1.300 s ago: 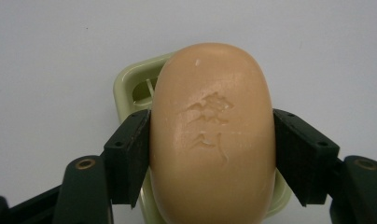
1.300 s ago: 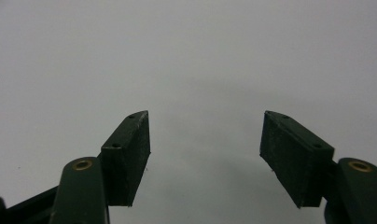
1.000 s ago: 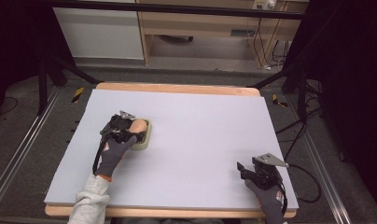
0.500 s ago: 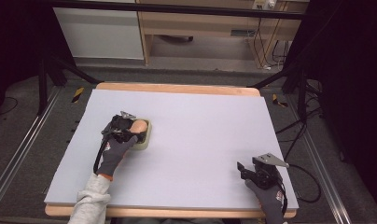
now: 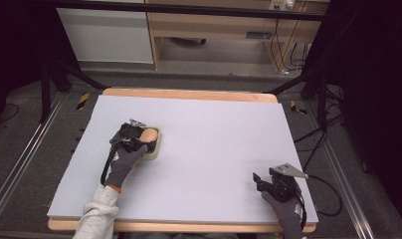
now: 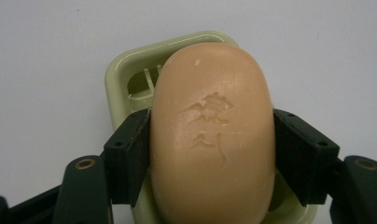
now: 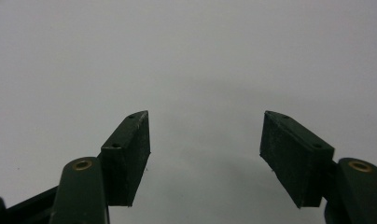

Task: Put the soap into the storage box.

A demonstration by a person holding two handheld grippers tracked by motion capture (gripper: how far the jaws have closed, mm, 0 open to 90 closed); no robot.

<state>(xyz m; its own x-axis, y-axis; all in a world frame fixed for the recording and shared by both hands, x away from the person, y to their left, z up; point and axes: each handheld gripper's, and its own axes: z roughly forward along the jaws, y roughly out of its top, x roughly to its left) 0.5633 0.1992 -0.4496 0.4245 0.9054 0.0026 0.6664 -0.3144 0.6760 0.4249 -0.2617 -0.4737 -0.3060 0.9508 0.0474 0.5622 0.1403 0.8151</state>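
Note:
A peach-coloured bar of soap (image 6: 210,79) with a stamped mark lies lengthwise between the jaws of my left gripper (image 6: 212,119), whose pads press on both its long sides. Under it is a pale green soap dish (image 6: 123,77) with a slotted bottom; whether the soap rests in the dish or hangs just above it I cannot tell. In the high view the soap (image 5: 149,134), the dish (image 5: 155,150) and my left gripper (image 5: 138,137) are at the table's left middle. My right gripper (image 7: 205,121) stands open over bare table, at the front right (image 5: 259,180) in the high view.
The table (image 5: 214,134) has a pale grey top with a wooden rim. Cables trail from both grippers, the right one's over the table's right edge. Behind the table stand dark stand legs and wooden furniture on the floor.

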